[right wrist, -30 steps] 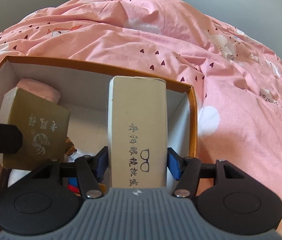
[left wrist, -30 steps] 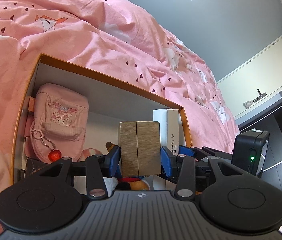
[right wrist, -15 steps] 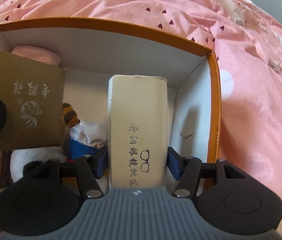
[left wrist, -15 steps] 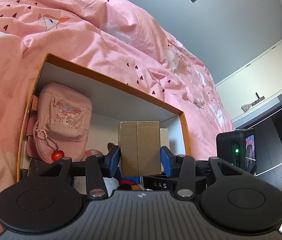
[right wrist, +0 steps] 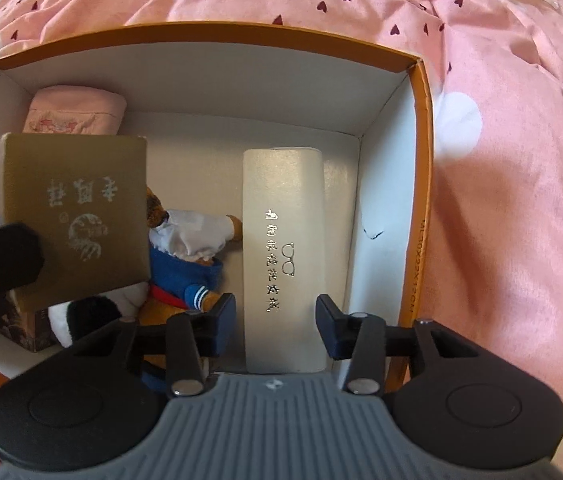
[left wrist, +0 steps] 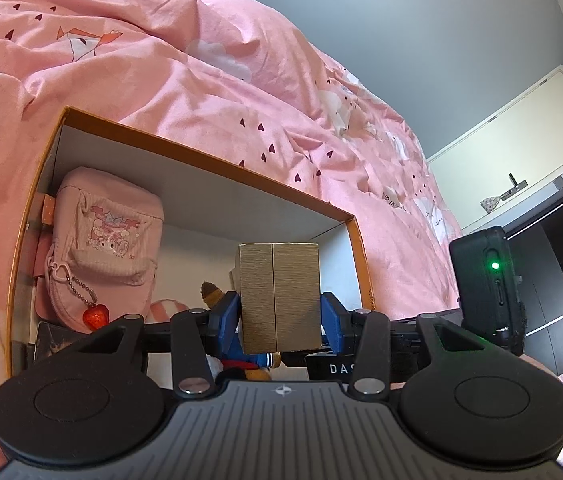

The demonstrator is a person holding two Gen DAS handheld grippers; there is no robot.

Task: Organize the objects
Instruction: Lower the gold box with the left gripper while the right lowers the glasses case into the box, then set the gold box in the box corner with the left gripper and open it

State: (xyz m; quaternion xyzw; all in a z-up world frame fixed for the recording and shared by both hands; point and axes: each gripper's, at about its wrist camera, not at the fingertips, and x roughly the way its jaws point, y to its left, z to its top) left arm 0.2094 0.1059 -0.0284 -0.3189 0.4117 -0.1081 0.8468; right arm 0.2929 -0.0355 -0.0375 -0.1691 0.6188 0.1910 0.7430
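An orange-rimmed storage box (right wrist: 421, 92) with white inside walls sits on the pink bedspread. My left gripper (left wrist: 279, 316) is shut on a gold box (left wrist: 279, 296) and holds it over the storage box (left wrist: 201, 156); the gold box also shows in the right wrist view (right wrist: 77, 216). My right gripper (right wrist: 275, 320) is open, its fingers apart on either side of a white glasses case (right wrist: 283, 248) that lies on the box floor by the right wall.
Inside the box are a pink pouch (left wrist: 101, 240) with a red charm, a plush toy in a blue top (right wrist: 185, 256) and a dark small box (right wrist: 21, 324). The pink bedspread (right wrist: 501, 200) lies all around. The right gripper's body (left wrist: 481, 280) is close on the right.
My right gripper has lowered the white glasses case into the box and opened, letting it go. My left gripper has kept hold of the gold box and shifted slightly.
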